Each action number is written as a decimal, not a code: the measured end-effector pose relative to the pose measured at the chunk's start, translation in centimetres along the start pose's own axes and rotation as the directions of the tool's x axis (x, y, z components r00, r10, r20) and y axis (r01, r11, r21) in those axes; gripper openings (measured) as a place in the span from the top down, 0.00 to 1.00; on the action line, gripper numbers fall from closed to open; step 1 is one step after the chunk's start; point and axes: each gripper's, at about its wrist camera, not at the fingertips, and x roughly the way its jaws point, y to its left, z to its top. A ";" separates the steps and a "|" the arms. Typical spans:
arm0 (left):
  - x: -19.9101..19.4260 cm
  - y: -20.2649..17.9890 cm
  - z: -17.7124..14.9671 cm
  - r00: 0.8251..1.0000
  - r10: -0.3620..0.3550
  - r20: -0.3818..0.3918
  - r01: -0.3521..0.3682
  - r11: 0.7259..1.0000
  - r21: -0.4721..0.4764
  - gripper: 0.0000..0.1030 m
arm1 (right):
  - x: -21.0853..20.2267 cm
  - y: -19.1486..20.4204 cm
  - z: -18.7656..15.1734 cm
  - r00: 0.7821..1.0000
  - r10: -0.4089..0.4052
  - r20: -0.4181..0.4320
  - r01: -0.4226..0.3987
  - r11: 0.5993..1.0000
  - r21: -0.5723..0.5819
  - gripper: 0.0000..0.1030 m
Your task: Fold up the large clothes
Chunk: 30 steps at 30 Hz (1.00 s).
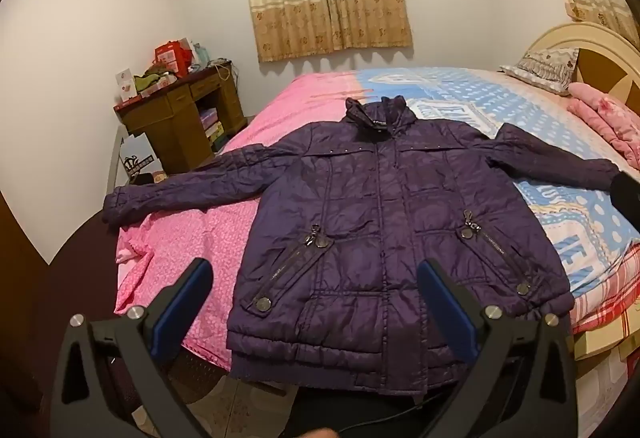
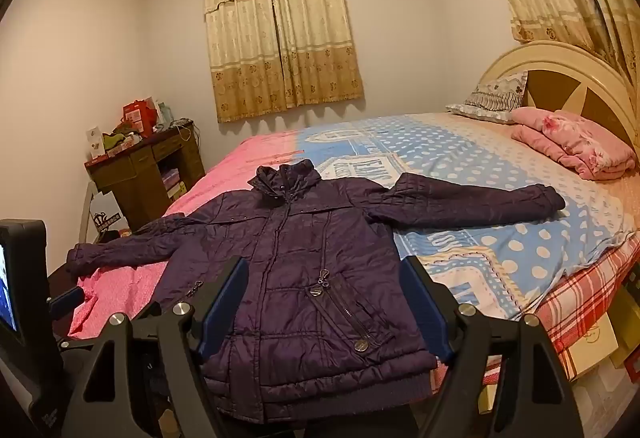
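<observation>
A purple jacket (image 1: 384,213) lies spread flat on the bed (image 1: 560,197), sleeves at nine and three o'clock; my left gripper (image 1: 314,278) and right gripper (image 2: 324,274) hover wide apart, empty.

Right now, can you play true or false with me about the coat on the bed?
1. The purple coat lies flat with both sleeves spread out. True.
2. The coat is already folded in half. False, it is fully spread.
3. The left claw is pinching the coat. False, it is open and holds nothing.
4. A pink blanket sits near the headboard. True.
5. The curtains are wide open. False, they are drawn shut.
</observation>
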 end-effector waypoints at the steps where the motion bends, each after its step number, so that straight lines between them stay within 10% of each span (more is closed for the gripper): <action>1: 0.0 0.0 0.0 1.000 -0.004 -0.001 0.004 1.000 -0.004 0.00 | 0.0 0.0 0.0 1.000 -0.001 0.003 0.002 1.000 -0.004 0.24; 30: -0.7 -0.1 -0.1 0.997 -0.072 0.028 0.072 0.997 -0.021 0.00 | 0.2 -0.1 0.0 1.000 -0.008 -0.004 0.008 1.000 -0.013 0.24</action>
